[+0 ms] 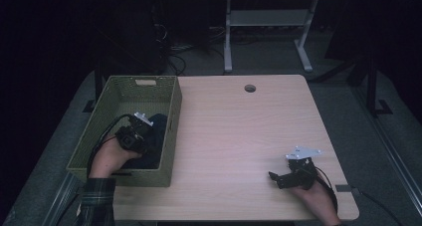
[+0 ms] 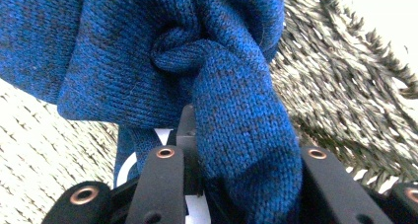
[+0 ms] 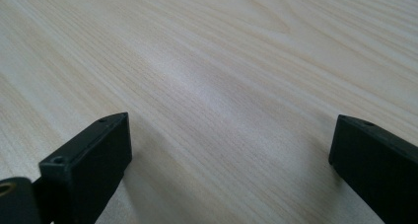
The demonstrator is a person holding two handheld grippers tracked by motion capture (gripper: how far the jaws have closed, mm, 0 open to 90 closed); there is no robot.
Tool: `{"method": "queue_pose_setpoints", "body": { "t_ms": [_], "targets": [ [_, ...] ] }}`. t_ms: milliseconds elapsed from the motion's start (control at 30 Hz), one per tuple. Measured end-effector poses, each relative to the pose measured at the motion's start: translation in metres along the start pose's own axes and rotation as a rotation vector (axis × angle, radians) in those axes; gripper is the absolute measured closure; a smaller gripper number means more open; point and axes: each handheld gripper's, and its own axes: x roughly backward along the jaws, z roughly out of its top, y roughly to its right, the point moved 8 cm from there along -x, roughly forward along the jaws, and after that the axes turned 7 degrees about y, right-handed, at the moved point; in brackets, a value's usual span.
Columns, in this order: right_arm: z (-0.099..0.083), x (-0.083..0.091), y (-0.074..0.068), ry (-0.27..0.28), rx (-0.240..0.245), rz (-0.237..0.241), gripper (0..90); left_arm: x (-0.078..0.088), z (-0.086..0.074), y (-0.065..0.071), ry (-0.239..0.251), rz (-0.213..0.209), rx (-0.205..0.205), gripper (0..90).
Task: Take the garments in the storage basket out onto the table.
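Sitting at the left edge of the light wooden table: a green woven basket, with a dark blue knitted garment lying inside on its floor, toward the wall nearest the table's middle. Reaching down into that basket from the near side, the left hand with the left gripper, its grey plate on top and its cable looping back over the wrist. Seen along the left gripper's own view, clenched on a thick fold of the blue knit, which bulges up between the two black jaws and twists into a knot-like bunch just above them; woven basket wall close behind and to either side.

Further right, bare wood across the middle of the table, with a round cable hole near the far edge. At the near right corner, the right hand resting low on the tabletop with the right gripper pointing toward the table's middle. Released, jaws spread wide, only pale wood grain between them, well apart from basket and garment.
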Motion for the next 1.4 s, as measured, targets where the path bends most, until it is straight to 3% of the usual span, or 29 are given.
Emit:
{"method": "queue_pose_setpoints", "body": {
  "t_ms": [300, 567, 1400],
  "targets": [
    [0.000, 0.000, 0.000, 0.000, 0.000, 0.000, 2.3, 0.008, 0.001, -0.002, 0.021, -0.016, 0.004, 68.4],
    [0.000, 0.000, 0.000, 0.001, 0.001, 0.000, 2.3, 0.029, 0.009, -0.003, 0.038, -0.003, 0.002, 68.6],
    [0.000, 0.000, 0.000, 0.002, 0.000, 0.000, 2.3, 0.087, 0.044, -0.002, 0.120, 0.071, -0.039, 68.7]
  ]
}}
